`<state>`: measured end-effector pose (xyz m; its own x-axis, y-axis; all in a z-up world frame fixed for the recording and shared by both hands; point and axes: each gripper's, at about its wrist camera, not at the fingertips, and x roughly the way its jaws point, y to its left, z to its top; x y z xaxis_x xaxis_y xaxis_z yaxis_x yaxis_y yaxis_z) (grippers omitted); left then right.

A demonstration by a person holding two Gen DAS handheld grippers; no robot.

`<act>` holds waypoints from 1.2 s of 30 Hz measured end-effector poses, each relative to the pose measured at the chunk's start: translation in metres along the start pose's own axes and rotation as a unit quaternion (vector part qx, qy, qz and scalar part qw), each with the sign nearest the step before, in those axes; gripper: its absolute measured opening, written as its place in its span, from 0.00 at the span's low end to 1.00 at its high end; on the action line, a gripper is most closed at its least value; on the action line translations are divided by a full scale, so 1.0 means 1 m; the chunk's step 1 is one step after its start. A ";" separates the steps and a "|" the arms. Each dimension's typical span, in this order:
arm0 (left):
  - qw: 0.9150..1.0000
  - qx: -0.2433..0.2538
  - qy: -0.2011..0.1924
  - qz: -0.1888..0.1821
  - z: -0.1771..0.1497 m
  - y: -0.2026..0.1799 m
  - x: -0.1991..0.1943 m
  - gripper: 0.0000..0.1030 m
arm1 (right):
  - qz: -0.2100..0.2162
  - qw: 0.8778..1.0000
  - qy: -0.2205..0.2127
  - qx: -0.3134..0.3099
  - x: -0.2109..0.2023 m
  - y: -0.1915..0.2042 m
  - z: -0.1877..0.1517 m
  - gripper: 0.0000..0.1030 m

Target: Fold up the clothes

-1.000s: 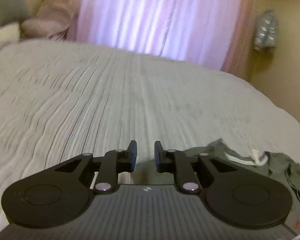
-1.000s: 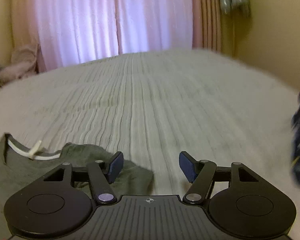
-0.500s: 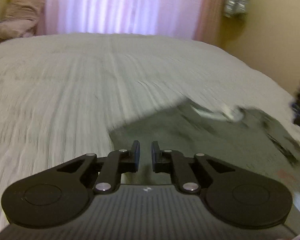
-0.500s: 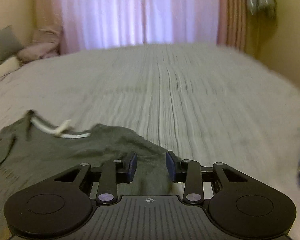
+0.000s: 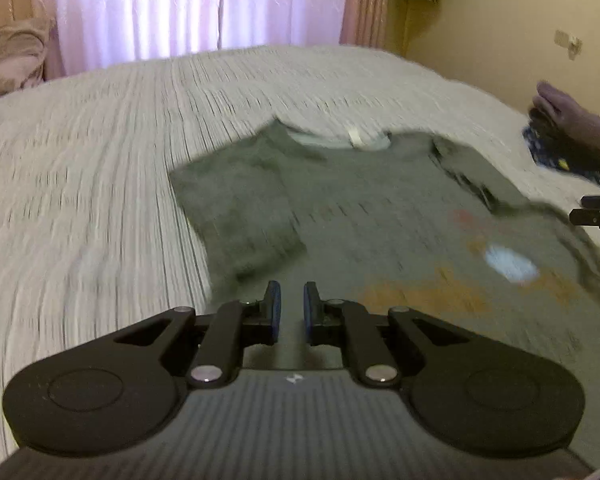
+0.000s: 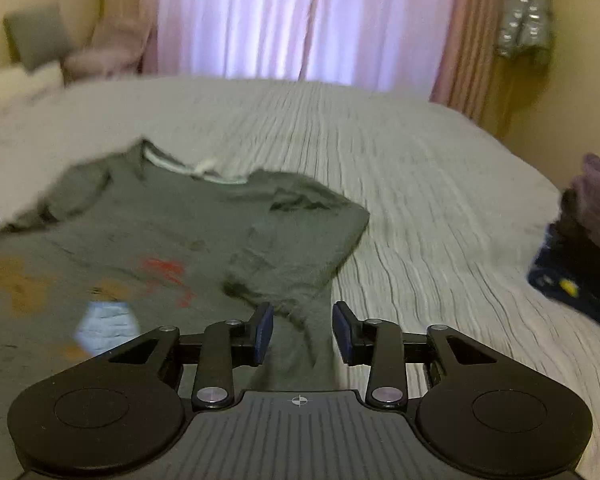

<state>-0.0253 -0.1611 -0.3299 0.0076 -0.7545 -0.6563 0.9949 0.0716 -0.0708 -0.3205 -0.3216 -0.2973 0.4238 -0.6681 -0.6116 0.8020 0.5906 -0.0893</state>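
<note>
An olive-grey T-shirt [image 5: 380, 208] with a white neckband and an orange, red and pale blue print lies spread face up on the bed, collar away from me. My left gripper [image 5: 291, 304] sits at the shirt's near left edge, its jaws nearly together with dark cloth in the narrow gap. In the right wrist view the shirt [image 6: 160, 232] fills the lower left. My right gripper [image 6: 302, 322] is at its near right edge, and its jaws are opening. A raised fold of the shirt runs between them, and the pads stand clear of it.
The ribbed pale bedspread [image 5: 100, 160] stretches to pink curtains at the back. Dark blue patterned clothing [image 6: 572, 280] and a purple folded piece [image 6: 596, 192] lie at the bed's right edge. Pillows [image 6: 32, 80] sit at far left. A person's hand [image 5: 572, 120] shows at right.
Both grippers drew back toward the near edge, and the crumpled shirt now lies spread flat. The right jaws narrowed on the cloth, then opened wide. The left jaws kept their narrow gap.
</note>
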 end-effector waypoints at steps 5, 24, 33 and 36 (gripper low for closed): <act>0.999 -0.050 0.013 0.006 -0.057 -0.016 -0.045 0.08 | -0.034 0.998 0.058 0.022 -0.034 0.005 -0.061 0.62; 0.980 -0.168 0.062 0.092 -0.178 -0.039 -0.222 0.08 | -0.078 0.979 0.125 0.138 -0.219 0.015 -0.174 0.62; 0.976 -0.191 0.037 0.100 -0.165 -0.068 -0.256 0.25 | -0.039 0.989 0.068 0.126 -0.256 0.052 -0.145 0.62; 0.976 -0.187 0.039 0.102 -0.164 -0.079 -0.261 0.29 | -0.031 0.988 0.070 0.134 -0.261 0.059 -0.148 0.62</act>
<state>-0.1220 0.1375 -0.2758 0.1788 -0.6489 -0.7396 0.8669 0.4594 -0.1935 -0.4457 -0.0454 -0.2592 0.3234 -0.6193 -0.7154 0.9153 0.3964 0.0706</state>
